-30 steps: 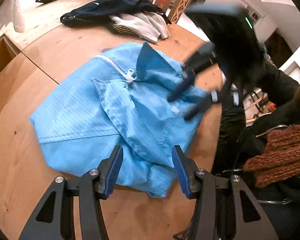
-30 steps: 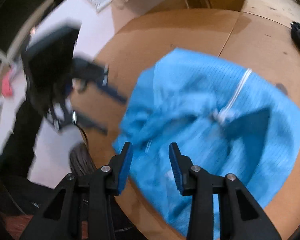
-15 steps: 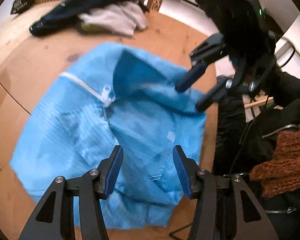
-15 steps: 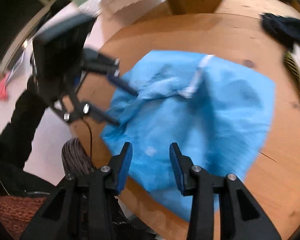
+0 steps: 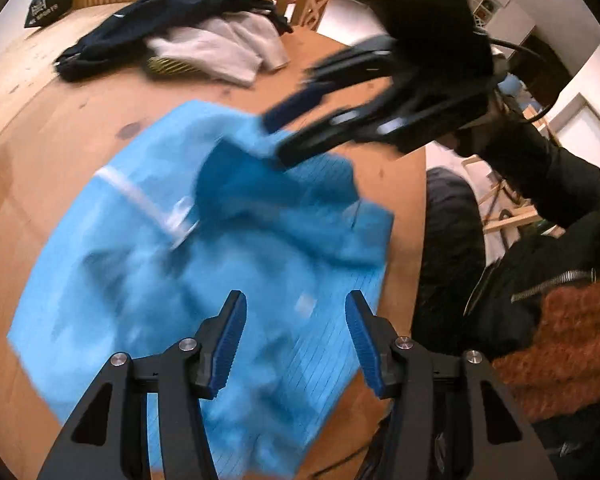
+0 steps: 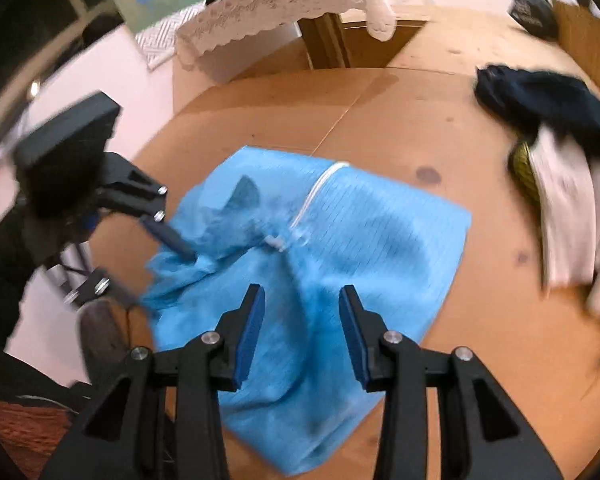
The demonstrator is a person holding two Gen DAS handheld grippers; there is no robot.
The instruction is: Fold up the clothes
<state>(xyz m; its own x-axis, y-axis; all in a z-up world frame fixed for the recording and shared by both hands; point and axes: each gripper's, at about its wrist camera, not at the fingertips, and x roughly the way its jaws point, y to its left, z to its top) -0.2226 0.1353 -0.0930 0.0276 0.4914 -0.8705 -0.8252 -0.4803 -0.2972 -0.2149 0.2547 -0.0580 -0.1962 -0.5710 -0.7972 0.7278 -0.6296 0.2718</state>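
A light blue zip garment (image 5: 180, 264) lies crumpled on the round wooden table (image 5: 60, 120), its white zipper (image 5: 140, 196) across the middle. My left gripper (image 5: 294, 312) is open and empty, hovering over the garment's near edge. My right gripper (image 6: 300, 304) is open and empty above the garment (image 6: 340, 260). In the left wrist view the right gripper (image 5: 284, 136) reaches over the garment's far part by the collar. In the right wrist view the left gripper (image 6: 160, 264) is at the garment's left edge, its fingers on either side of the cloth.
A pile of dark navy and grey-white clothes (image 5: 196, 32) lies at the table's far side, also in the right wrist view (image 6: 560, 152). A black bag (image 5: 46, 2) sits far back. The table's edge (image 5: 412, 240) runs beside the person's dark coat and rust scarf (image 5: 560, 340).
Both grippers swung over the garment; the right gripper moved toward the collar area and the left toward the edge near the person. The views are motion-blurred. Both stayed open.
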